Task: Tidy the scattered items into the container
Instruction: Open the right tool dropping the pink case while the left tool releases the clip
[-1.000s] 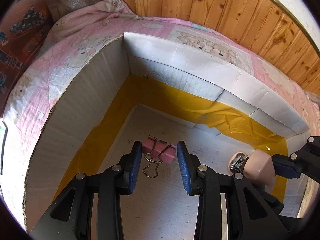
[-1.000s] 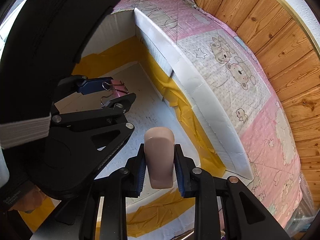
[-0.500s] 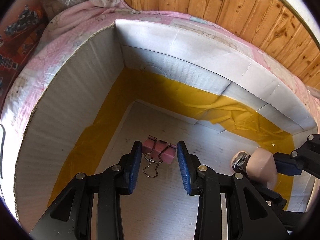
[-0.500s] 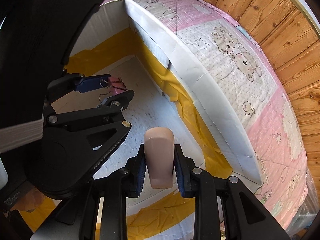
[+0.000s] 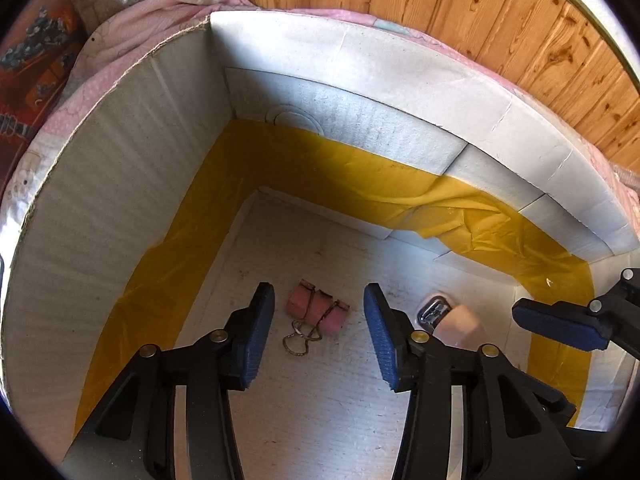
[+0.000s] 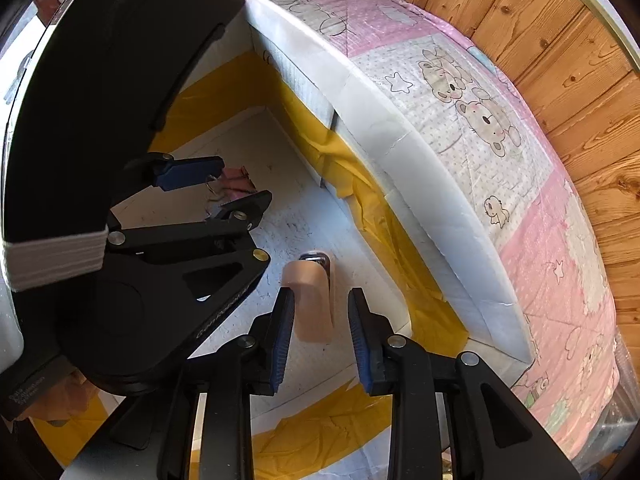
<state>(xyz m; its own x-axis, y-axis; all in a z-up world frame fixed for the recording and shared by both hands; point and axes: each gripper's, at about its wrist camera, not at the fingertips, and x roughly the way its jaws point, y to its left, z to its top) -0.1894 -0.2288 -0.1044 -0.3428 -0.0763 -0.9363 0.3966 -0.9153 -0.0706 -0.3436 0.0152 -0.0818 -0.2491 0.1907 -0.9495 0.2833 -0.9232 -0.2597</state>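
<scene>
Within the last second both grippers were opened. The left gripper (image 5: 319, 334), which a moment earlier was clamped on the pink binder clips (image 5: 316, 312), was seen with its jaws wide apart, and the clips were lying free on the floor of the foam-lined box (image 5: 120, 168), between the blue pads. The right gripper (image 6: 321, 336) was also spread, and the beige capped item (image 6: 312, 304), perhaps a lighter, was released; whether it had already settled on the floor could not be told, since it looked blurred. Two deliveries into the container were thus judged complete. The long axis of the beige item ran along the gripper fingers, with its metal end (image 6: 316, 259) pointing away from the camera. The wire handles (image 5: 298, 342) of the clips pointed toward the left gripper.
</scene>
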